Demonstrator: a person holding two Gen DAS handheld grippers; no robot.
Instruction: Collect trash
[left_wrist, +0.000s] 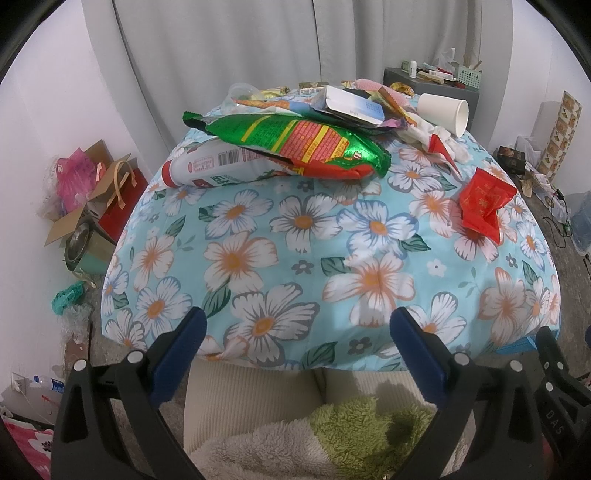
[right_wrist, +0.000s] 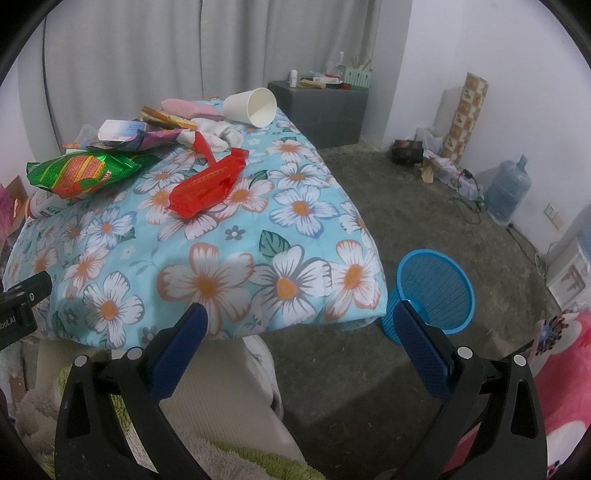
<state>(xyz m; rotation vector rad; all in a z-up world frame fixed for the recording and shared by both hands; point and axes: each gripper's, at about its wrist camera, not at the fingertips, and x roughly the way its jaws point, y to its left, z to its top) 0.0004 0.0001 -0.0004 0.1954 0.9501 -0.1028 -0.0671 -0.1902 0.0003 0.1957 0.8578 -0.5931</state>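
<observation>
Both tongs hang wide and hold nothing: our left gripper (left_wrist: 297, 345) and right gripper (right_wrist: 299, 341) hover at the near edge of the blue flower-printed quilt (left_wrist: 295, 258). Nearest lies the crumpled red foil wrapper (right_wrist: 207, 188), alone on the cloth, well apart from the blue mesh plastic bin (right_wrist: 436, 291) on the floor. We judge it light, thin and slippery; pinching a raised crease should hold. The white paper cup (right_wrist: 251, 107), lying on its side, would crush; we would take its rim gently.
</observation>
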